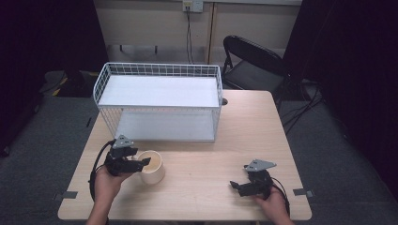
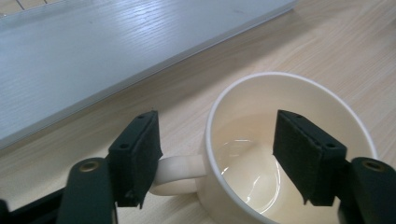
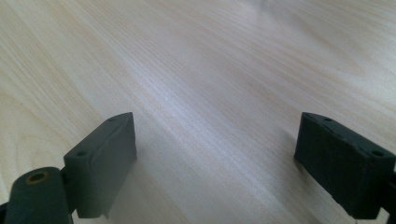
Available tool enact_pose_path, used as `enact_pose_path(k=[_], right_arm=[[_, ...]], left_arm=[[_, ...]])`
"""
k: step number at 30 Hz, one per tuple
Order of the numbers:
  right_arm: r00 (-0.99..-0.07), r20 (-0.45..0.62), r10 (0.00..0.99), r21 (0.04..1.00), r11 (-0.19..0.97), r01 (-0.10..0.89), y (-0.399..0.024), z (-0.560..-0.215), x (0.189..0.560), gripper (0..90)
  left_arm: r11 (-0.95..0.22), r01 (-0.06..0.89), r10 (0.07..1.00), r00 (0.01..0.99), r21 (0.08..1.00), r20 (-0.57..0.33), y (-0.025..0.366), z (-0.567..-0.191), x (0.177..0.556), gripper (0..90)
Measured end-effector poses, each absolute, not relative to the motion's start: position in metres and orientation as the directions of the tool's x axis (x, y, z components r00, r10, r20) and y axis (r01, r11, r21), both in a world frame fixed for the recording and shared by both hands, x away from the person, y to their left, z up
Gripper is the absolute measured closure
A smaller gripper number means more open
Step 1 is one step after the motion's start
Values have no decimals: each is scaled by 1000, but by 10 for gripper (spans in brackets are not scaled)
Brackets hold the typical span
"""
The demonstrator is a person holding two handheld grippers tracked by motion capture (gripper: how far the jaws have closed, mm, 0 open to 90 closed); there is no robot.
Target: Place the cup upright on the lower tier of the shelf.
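A cream mug [image 1: 152, 167] is straddled at its rim by the wide-spread left gripper [image 2: 217, 156] on a pale wooden table [image 1: 220, 140], before a white wire shelf [image 1: 159, 101]. The right gripper [image 1: 240, 186] is held wide apart. A black folding chair [image 1: 251, 63] and grey carpet [image 1: 342, 159] are seen beyond.

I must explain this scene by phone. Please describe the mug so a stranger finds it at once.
Start at the white wire rack on the wooden table. In front of its left end stands the mug, beside the left hand-held gripper. It is cream, empty, with one handle, and the only cup there.
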State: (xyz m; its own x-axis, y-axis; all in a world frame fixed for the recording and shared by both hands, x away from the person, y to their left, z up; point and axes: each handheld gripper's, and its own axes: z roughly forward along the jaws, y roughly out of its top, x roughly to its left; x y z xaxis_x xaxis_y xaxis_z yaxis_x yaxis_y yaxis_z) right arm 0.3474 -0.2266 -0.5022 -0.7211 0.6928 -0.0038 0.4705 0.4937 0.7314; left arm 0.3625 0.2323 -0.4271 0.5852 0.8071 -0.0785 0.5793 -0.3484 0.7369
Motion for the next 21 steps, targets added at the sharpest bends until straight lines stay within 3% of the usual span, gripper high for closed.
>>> enact_pose_path(k=[13, 21], right_arm=[[-721, -4, 693, 731, 494, 470, -227, -502, 347, 117], [-720, -4, 694, 732, 492, 471, -226, -502, 347, 117]], left_arm=[[-376, 568, 804, 592, 732, -47, 232, -429, 365, 547], [-400, 590, 801, 597, 701, -46, 232, -434, 366, 747]])
